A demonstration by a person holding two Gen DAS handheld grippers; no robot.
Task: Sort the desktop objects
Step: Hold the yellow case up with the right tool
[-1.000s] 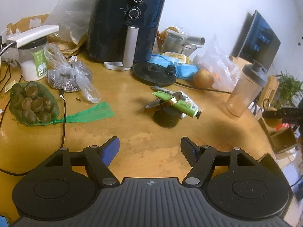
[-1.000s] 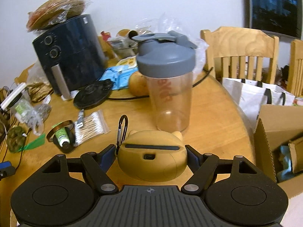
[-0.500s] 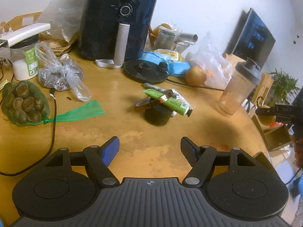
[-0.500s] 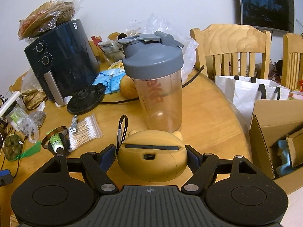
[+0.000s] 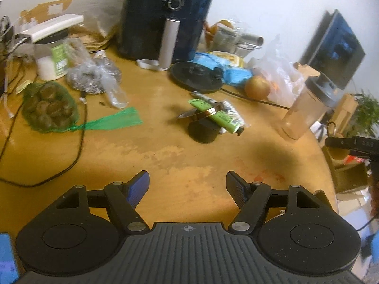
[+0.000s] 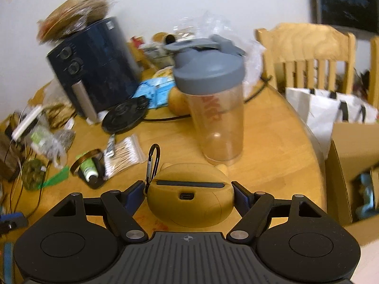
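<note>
My right gripper (image 6: 188,185) is shut on a yellow, eared earbud case (image 6: 189,203) with a black carabiner (image 6: 152,163). It holds the case just above the wooden table (image 6: 267,142), in front of a clear shaker bottle (image 6: 213,108) with a grey lid. My left gripper (image 5: 187,177) stands open over bare tabletop with nothing between its fingers. Ahead of it a green tube (image 5: 218,116) and a tape ring (image 5: 201,114) lie on a black round object (image 5: 203,131). A pack of cotton swabs (image 6: 124,152) lies beside them.
A dark air fryer (image 5: 163,16) stands at the back, with a black lid (image 5: 196,75), a blue packet (image 5: 227,71) and a round brown vegetable (image 5: 257,87) nearby. A green net bag (image 5: 49,107) and cables lie left. An open cardboard box (image 6: 353,165) and chairs (image 6: 305,54) are at the right.
The left gripper has risen a little and turned, so the table objects sit lower and farther in its view. The right gripper keeps hold of the yellow case; its view only sways slightly.
</note>
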